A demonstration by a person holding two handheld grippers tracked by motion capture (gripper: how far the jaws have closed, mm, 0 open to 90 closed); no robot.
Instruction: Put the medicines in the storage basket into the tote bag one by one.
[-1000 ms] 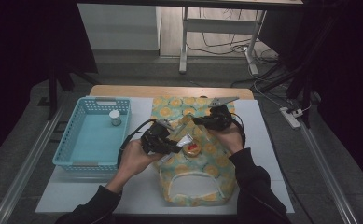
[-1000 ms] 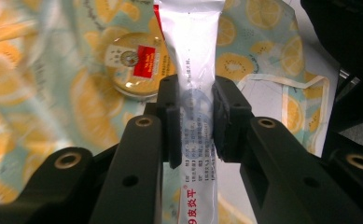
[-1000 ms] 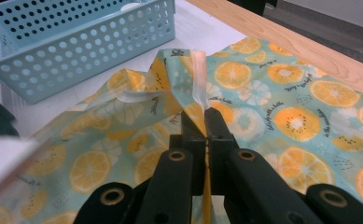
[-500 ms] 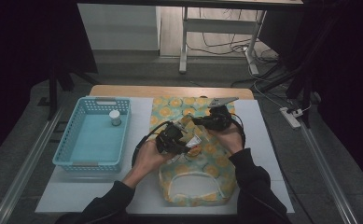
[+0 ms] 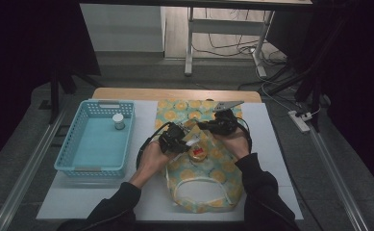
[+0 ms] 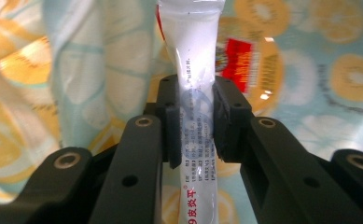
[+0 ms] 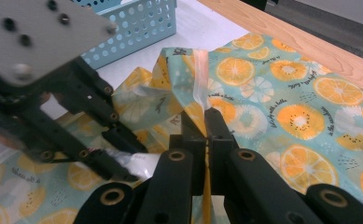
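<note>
Left gripper [image 6: 194, 121] jaws clamp a light, squashy white tube [image 6: 193, 70] mid-body, while right gripper [image 7: 206, 122] jaws pinch the limp fruit-print bag [image 7: 282, 88] edge.

We've got a blue basket [image 5: 74, 154] on the left of the tabletop [image 5: 271, 144], small white jar [image 5: 118, 121] in its far corner.

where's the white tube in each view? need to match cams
High view: white tube at centre, in the left tool.
Left gripper view: upright at centre, clamped between that tool's pads.
Right gripper view: pale end at lower left.
Shared landmark: the orange-print bag.
</note>
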